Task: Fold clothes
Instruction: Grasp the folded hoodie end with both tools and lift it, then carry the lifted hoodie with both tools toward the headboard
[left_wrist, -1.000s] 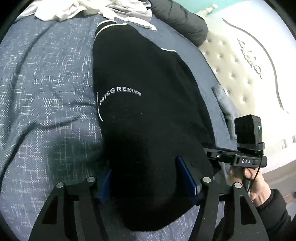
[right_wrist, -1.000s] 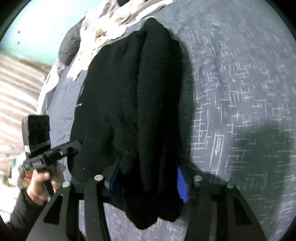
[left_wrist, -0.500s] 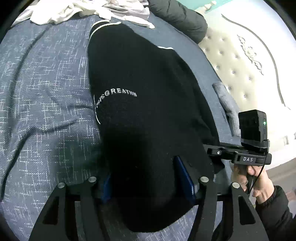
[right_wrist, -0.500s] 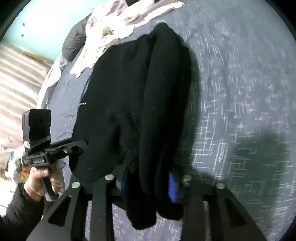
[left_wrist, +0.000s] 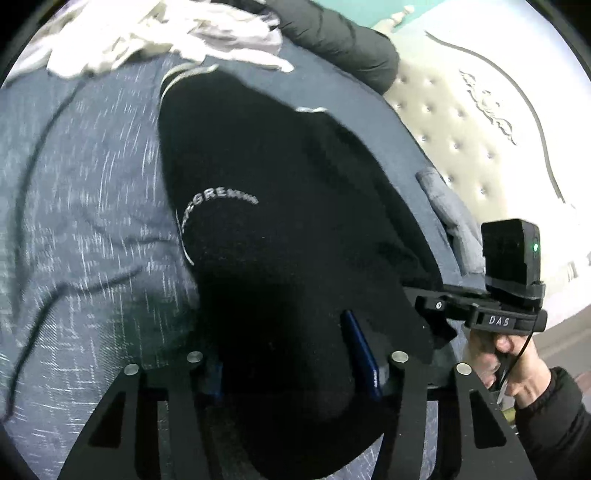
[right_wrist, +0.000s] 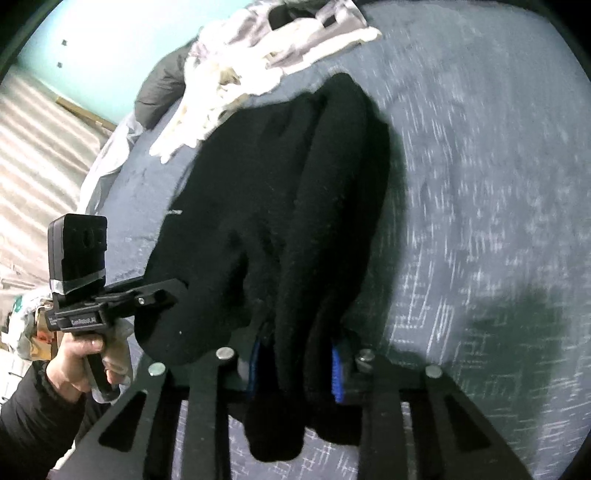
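While spread across a blue-grey bedspread (left_wrist: 74, 229), the black sweater (left_wrist: 280, 206) (white lettering on its front) hangs bunched in both clamped tools: left gripper (left_wrist: 291, 365), right gripper (right_wrist: 295, 369).

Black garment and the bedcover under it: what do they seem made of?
Black garment: looks like soft, matte fleece or knit with a fuzzy surface and thick rounded folds. Bedcover: seemingly woven fabric, grey-blue flecked with white threads, creasing softly. Blur leaves the exact fibres open.
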